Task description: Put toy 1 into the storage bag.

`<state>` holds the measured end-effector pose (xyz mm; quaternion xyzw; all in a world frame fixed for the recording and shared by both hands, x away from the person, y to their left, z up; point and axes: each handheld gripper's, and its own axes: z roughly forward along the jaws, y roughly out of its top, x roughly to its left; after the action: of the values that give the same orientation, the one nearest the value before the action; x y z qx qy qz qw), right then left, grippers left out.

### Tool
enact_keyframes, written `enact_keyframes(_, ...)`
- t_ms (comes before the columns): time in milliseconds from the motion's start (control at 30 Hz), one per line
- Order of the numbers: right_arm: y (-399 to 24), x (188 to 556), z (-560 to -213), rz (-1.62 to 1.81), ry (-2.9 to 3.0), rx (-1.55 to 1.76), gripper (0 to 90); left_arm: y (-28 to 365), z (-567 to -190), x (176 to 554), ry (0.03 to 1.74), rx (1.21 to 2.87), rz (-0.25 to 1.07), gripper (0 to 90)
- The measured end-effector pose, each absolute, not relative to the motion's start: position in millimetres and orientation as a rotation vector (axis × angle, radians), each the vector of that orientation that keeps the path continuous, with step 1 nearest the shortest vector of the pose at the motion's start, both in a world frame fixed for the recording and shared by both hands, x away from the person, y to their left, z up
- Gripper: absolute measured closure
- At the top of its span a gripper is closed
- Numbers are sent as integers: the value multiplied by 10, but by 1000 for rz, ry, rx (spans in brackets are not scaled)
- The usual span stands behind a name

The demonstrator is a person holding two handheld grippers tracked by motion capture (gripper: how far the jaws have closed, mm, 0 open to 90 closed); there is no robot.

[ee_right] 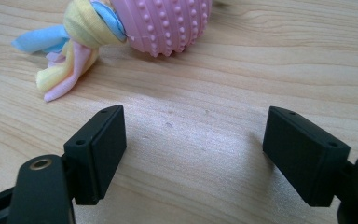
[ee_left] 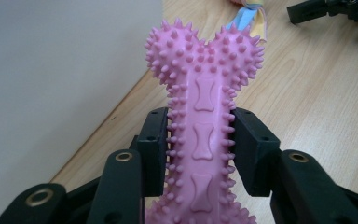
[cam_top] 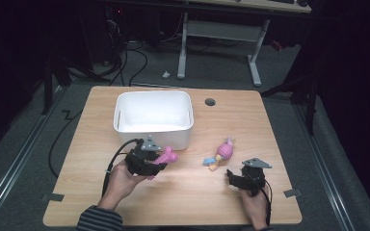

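Note:
A pink spiked bone toy (ee_left: 204, 112) stands between the jaws of my left gripper (ee_left: 198, 147), which is shut on its shaft. From above, that gripper (cam_top: 155, 163) holds the bone toy (cam_top: 166, 156) just in front of the white bin (cam_top: 153, 118), near its front right corner. A pink ball toy with pastel cloth tails (cam_top: 220, 154) lies on the table right of centre. My right gripper (cam_top: 232, 177) rests low near the table's front, open, its jaws wide apart with bare wood between them. In the right gripper view the ball toy (ee_right: 163, 21) lies just beyond the jaws (ee_right: 193, 151).
The wooden table (cam_top: 183, 192) has a round cable hole (cam_top: 210, 102) at the back right. The bin's white wall (ee_left: 51, 79) is close on the left in the left gripper view. Cables and a desk frame (cam_top: 219, 33) stand on the floor behind.

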<state>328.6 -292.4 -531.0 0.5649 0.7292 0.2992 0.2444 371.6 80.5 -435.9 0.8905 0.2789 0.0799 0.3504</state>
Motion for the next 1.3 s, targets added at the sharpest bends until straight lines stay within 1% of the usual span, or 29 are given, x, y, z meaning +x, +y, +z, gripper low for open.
enact_keyframes(567,-2924,3286,-5310,817,1991,1543,213,1195,-3909,3756,758,2246,264,589)
enact_keyframes(900,-2924,3286,-5310,816,1991,1542,213,1242,-3648,3858,745,2244,301,589)
enact_keyframes(1033,-2925,3286,-5311,816,1992,1539,213,1262,-3583,3929,746,2234,294,589)
enact_keyframes(1300,-2925,3286,-5312,816,1992,1538,213,1316,-3490,4060,774,2234,331,589)
